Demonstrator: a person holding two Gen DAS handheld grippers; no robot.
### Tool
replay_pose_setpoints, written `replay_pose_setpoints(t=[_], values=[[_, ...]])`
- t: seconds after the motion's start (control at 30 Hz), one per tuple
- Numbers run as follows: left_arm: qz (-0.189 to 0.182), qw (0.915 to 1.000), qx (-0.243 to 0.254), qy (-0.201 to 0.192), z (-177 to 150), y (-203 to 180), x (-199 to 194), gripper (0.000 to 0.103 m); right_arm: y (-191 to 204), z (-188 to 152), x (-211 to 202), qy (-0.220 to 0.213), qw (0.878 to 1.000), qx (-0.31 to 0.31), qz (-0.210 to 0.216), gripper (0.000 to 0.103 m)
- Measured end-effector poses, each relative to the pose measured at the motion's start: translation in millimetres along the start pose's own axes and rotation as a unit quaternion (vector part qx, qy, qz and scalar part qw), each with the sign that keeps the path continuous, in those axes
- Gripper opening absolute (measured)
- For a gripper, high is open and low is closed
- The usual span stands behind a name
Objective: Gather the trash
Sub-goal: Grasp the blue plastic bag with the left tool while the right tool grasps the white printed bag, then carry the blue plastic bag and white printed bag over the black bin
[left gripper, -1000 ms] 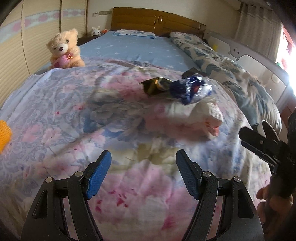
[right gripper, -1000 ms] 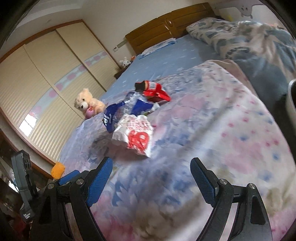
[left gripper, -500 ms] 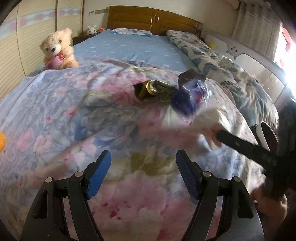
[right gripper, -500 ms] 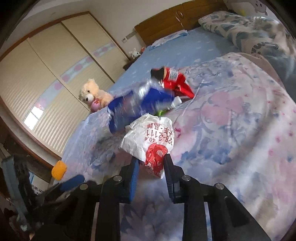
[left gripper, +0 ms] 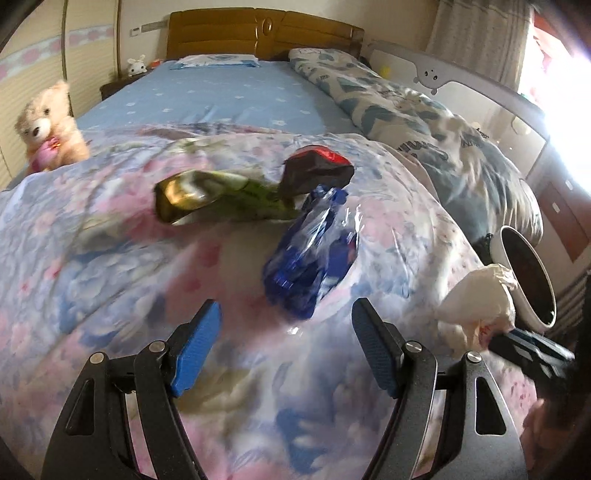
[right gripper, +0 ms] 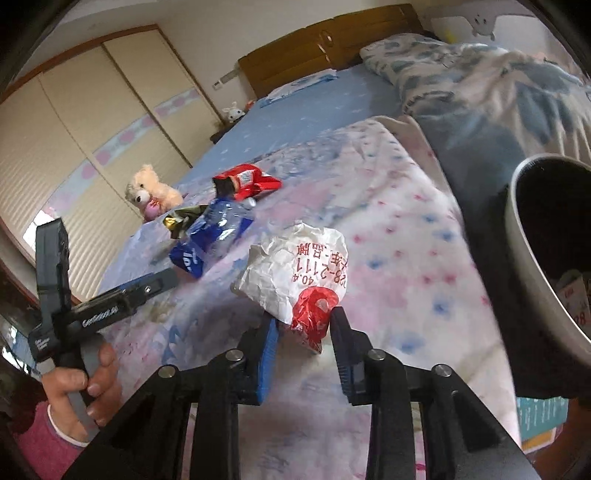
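My right gripper (right gripper: pixel 303 338) is shut on a crumpled white and red paper wrapper (right gripper: pixel 299 271) and holds it just above the floral quilt, next to a grey trash bin (right gripper: pixel 532 258). The wrapper (left gripper: pixel 476 299) and bin (left gripper: pixel 526 275) also show at the right of the left wrist view. My left gripper (left gripper: pixel 286 341) is open and empty, just short of a blue plastic wrapper (left gripper: pixel 314 258). A green and gold snack bag (left gripper: pixel 218 197) and a red and black bag (left gripper: pixel 317 173) lie beyond it. These also show in the right wrist view: blue wrapper (right gripper: pixel 212 236), red bag (right gripper: pixel 245 181).
The floral quilt (left gripper: pixel 110 277) covers the near bed. A teddy bear (left gripper: pixel 46 127) sits at its far left edge. A blue patterned duvet (left gripper: pixel 424 122) lies to the right, with the wooden headboard (left gripper: pixel 266 31) behind. Wardrobe doors (right gripper: pixel 74 147) stand to the left.
My right gripper closed on the white and red wrapper and carried it rightward off the pile toward the bin. My left gripper moved forward toward the blue wrapper, still open.
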State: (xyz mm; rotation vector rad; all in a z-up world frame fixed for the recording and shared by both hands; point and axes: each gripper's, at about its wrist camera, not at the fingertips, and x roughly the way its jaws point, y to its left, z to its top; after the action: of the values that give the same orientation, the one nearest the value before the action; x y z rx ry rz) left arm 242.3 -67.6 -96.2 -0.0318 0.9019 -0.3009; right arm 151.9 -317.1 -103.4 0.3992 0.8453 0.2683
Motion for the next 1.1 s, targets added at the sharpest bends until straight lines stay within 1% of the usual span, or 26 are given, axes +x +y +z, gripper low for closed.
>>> replay_pose_setpoints(t=[0.07,0.1,0.13,0.17,0.2,0.23,0.4,0.43,0.5,0.53,0.6,0.63,0.8,0.93,1.1], values=[[0.005,1.0000,0.003,-0.002,5,-4,7,0.074,-6,-2,-6,-0.004,1.000,0.006,0.003,0.071],[0.009,1.0000,0.004,-0.001,6,-5,10,0.073,-6,-3,-7,-0.008,1.000,0.007,0.004,0.076],[0.010,0.9999,0.007,-0.002,8,-6,13,0.059,-6,-3,-9,-0.014,1.000,0.008,0.003,0.079],[0.005,0.9999,0.010,0.002,9,-7,17,0.038,-6,-4,-11,-0.018,1.000,0.007,0.002,0.079],[0.003,0.9999,0.012,0.009,9,-8,20,0.028,-6,-4,-10,-0.019,1.000,0.007,0.001,0.079],[0.000,0.9998,0.012,0.013,9,-8,21,0.025,-5,-2,-8,-0.020,1.000,0.010,0.002,0.079],[-0.006,0.9999,0.010,0.002,0,-7,6,0.015,-1,8,7,-0.026,0.999,0.032,0.020,0.079],[-0.008,0.9999,0.007,0.001,-2,-7,2,0.014,0,10,9,-0.029,0.999,0.036,0.021,0.079],[-0.012,0.9999,0.004,-0.003,-8,-7,-8,0.013,3,13,13,-0.036,0.999,0.035,0.020,0.065],[-0.013,0.9999,0.004,-0.005,-11,-8,-11,0.013,5,15,16,-0.035,0.999,0.031,0.017,0.042],[-0.016,0.9998,0.007,-0.011,-17,-11,-21,0.013,6,15,19,-0.025,0.999,0.029,0.010,0.026],[-0.018,0.9997,0.007,-0.014,-20,-13,-26,0.013,7,14,18,-0.027,0.999,0.028,0.011,0.024],[-0.032,0.9992,0.013,-0.022,-31,-28,-43,0.013,5,4,-4,-0.046,0.999,0.022,0.012,0.023],[-0.048,0.9982,0.026,-0.024,-34,-50,-49,0.013,-4,-2,-27,-0.063,0.998,0.024,0.001,0.023],[-0.065,0.9960,0.055,-0.029,-35,-84,-54,0.013,-23,-8,-56,-0.083,0.996,0.037,-0.016,0.023]])
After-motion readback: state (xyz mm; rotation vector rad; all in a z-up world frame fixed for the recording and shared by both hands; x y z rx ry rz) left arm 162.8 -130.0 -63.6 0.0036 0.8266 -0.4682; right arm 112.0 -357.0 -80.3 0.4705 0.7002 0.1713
